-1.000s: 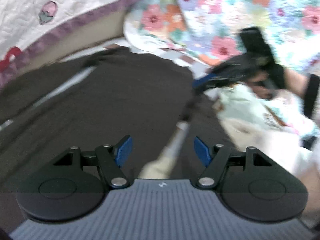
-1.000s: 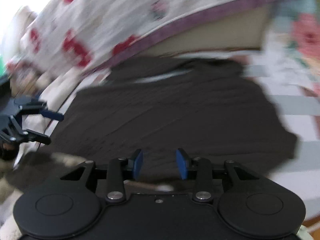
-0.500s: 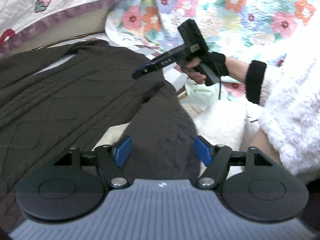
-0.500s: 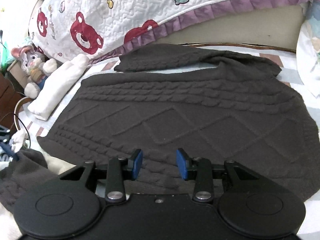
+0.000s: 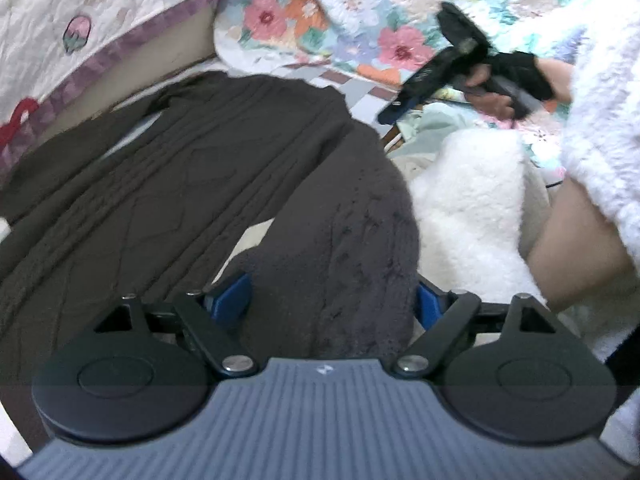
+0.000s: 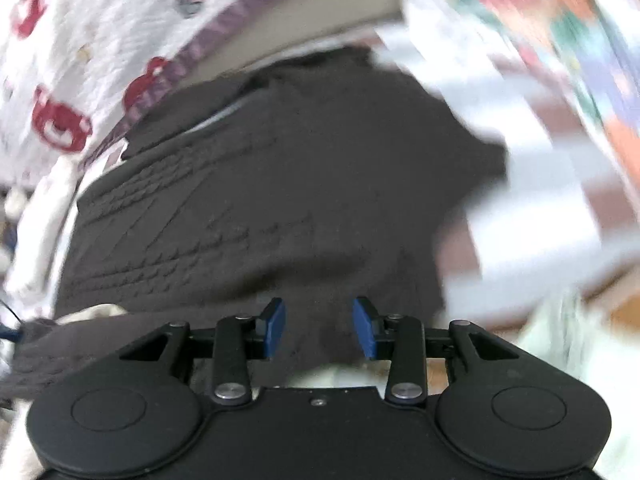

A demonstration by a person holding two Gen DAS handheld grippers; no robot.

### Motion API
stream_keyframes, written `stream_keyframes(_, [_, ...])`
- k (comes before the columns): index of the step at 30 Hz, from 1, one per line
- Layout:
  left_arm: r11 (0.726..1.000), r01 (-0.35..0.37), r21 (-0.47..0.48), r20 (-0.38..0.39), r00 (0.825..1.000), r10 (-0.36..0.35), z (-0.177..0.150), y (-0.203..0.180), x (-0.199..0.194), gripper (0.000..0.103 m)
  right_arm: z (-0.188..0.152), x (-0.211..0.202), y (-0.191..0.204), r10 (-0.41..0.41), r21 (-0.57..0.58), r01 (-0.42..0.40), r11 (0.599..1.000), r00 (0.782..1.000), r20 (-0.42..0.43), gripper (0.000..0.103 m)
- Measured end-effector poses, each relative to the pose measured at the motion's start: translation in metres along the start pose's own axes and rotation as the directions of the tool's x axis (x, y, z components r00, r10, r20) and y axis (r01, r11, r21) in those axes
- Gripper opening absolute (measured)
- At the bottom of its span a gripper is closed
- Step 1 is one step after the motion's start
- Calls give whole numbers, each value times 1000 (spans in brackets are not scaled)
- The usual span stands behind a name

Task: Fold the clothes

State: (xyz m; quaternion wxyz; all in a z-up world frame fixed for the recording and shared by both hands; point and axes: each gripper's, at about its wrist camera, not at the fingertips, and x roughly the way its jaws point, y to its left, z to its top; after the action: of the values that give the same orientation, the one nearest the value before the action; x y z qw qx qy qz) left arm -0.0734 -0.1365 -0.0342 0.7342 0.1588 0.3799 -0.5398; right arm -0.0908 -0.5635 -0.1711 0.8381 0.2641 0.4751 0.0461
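A dark brown cable-knit sweater [image 5: 192, 184] lies spread flat on the bed; it also fills the middle of the right wrist view [image 6: 280, 184]. One sleeve [image 5: 344, 248] runs toward me and lies between the open fingers of my left gripper [image 5: 332, 304], which are spread wide on either side of it. My right gripper [image 6: 319, 326] is open above the sweater's near hem with nothing between its blue pads. It also shows in the left wrist view [image 5: 436, 76], held in a hand at the upper right, above the bed.
A white bear-print quilt [image 5: 80, 20] with a purple border lies behind the sweater, and a floral quilt [image 5: 360, 12] at the back right. A white fluffy fabric [image 5: 472, 208] lies right of the sleeve. The person's fleece-sleeved arm [image 5: 600, 120] is at the right edge.
The left gripper has moved forward over the sleeve, which now reaches deeper between its fingers. The right gripper has swung right and the right wrist view is blurred by motion.
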Motion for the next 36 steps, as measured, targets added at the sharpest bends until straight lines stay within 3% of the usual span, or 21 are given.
stream_keyframes(2, [999,14,-49,9,1000,-13,0,7,1,83,-12,2,-7,95,120,-93,988,995,-14,47])
stream_keyframes(4, [994,28,-102,22,999,-26,1,15,1,64,-21,11,-8,181,198,-173,965,983,-25,51])
stream_keyframes(5, [991,38,-131,27,999,-35,1,19,2,44,-24,17,-7,208,222,-196,955,978,-33,54])
stream_keyframes(6, [986,42,-160,26,999,-39,1,23,2,16,-27,22,-7,235,245,-218,945,971,-40,56])
stream_keyframes(7, [984,23,-175,23,1000,-19,1,25,3,11,-28,28,-6,238,260,-218,941,970,-49,56])
stream_keyframes(10, [982,-39,-185,19,999,44,-2,29,6,11,-26,39,-5,221,315,-196,929,974,-46,62])
stream_keyframes(12, [978,-41,-206,41,998,50,-3,32,6,11,-24,41,-12,152,397,-128,909,988,-29,68])
stream_keyframes(14, [973,-59,-225,58,996,74,-3,36,4,11,-22,41,-21,89,454,-71,888,996,-17,68])
stream_keyframes(17, [964,-88,-251,81,991,111,-3,41,1,11,-23,35,-26,60,473,-65,879,998,25,68])
stream_keyframes(18, [961,-92,-259,93,988,119,-3,43,-1,11,-23,31,-23,49,452,-64,890,998,44,63])
stream_keyframes(20, [963,-92,-254,131,983,128,-2,44,-2,11,-21,24,-15,22,398,-55,916,996,86,11])
stream_keyframes(24, [974,-59,-217,203,973,105,5,39,-6,11,-5,-8,2,-20,266,-54,962,964,267,11])
stream_keyframes(29, [958,-163,-237,187,960,210,31,59,-1,10,31,-21,37,-74,70,54,996,935,346,10])
stream_keyframes(31, [939,-268,-215,154,940,304,44,75,3,10,48,-14,51,-78,26,74,997,930,358,10])
stream_keyframes(33, [902,-383,-201,126,903,411,54,91,9,10,66,-4,63,-90,-16,104,994,924,372,9])
stream_keyframes(36, [834,-490,-253,104,843,527,55,117,25,15,92,12,82,-106,-79,149,986,914,393,7])
